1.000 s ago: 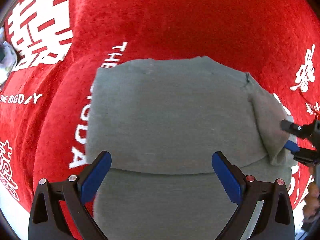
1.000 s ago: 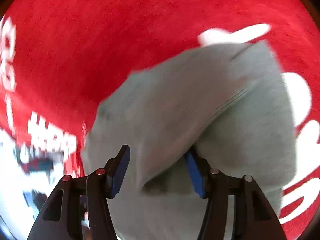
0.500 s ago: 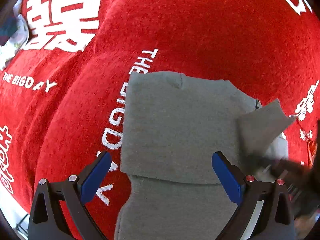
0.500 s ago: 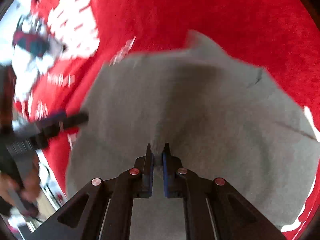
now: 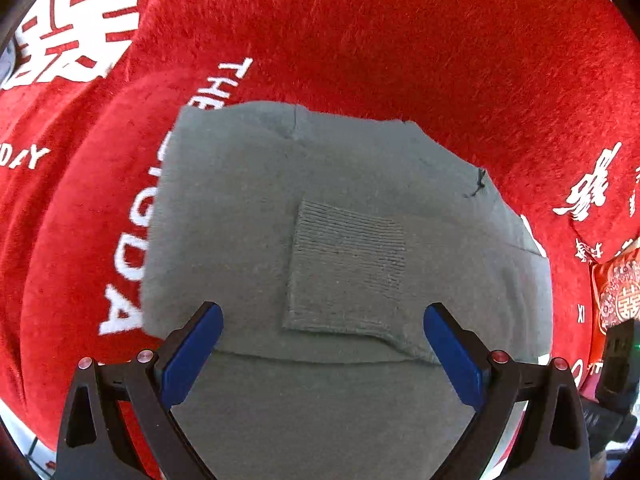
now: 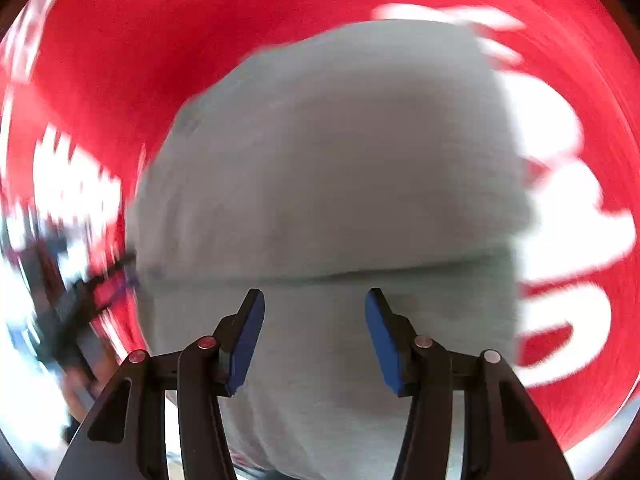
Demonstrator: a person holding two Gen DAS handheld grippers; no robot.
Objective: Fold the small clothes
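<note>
Grey garment partly folded on a red printed cloth, between two released grippers.

Its ribbed cuff lies folded across the middle; further folds probably remain. Left gripper hovers wide open, empty. Right gripper, jaws just opened, holds nothing. The right view is motion-blurred; the garment's near edge is cut off.

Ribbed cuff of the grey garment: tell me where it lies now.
In the left wrist view the ribbed cuff lies folded flat onto the middle of the grey garment, just ahead of the open left gripper.
</note>
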